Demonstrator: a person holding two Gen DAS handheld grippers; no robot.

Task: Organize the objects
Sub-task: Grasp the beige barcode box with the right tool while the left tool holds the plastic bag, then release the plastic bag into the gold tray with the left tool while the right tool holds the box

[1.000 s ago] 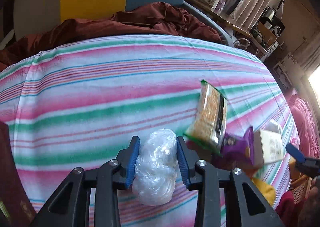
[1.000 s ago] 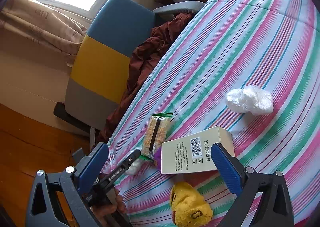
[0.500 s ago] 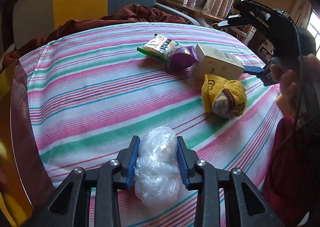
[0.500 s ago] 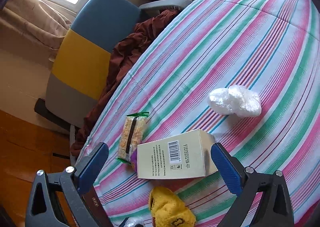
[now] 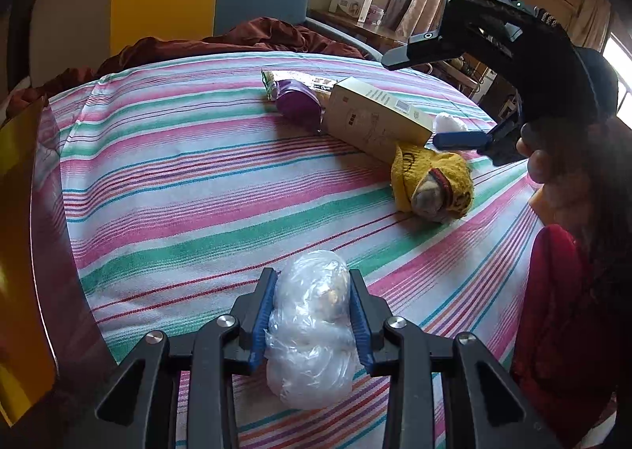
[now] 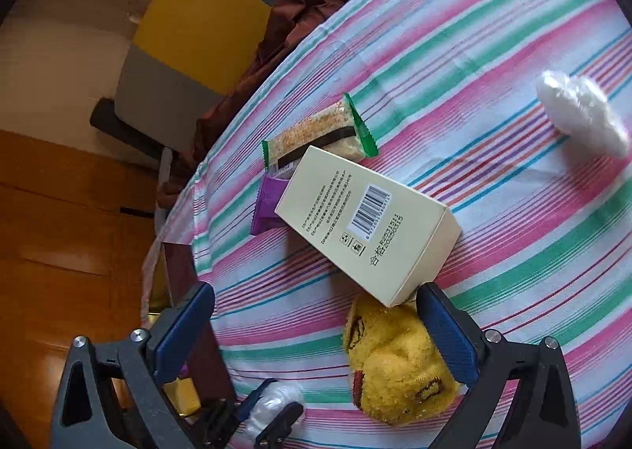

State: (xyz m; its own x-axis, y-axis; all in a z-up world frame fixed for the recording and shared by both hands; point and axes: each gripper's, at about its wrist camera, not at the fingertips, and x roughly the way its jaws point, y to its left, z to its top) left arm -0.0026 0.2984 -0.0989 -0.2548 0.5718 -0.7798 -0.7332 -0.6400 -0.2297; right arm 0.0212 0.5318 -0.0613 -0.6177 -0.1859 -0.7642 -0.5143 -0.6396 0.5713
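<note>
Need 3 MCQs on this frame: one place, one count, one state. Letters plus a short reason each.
1. Where is the cream box relative to the yellow sock?
A. inside it
B. next to it, its corner over the sock's edge
C. across the table from it

2. How many clear plastic bundles show in the right wrist view?
A. one
B. two
C. four

3. The right gripper is:
A. open, empty
B. shut on the box
C. shut on the sock

Key: 1 B, the box's corner overlaps the sock. 2 B, one on the striped cloth, one in the left gripper. 3 A, fingers wide apart, nothing pressed.
</note>
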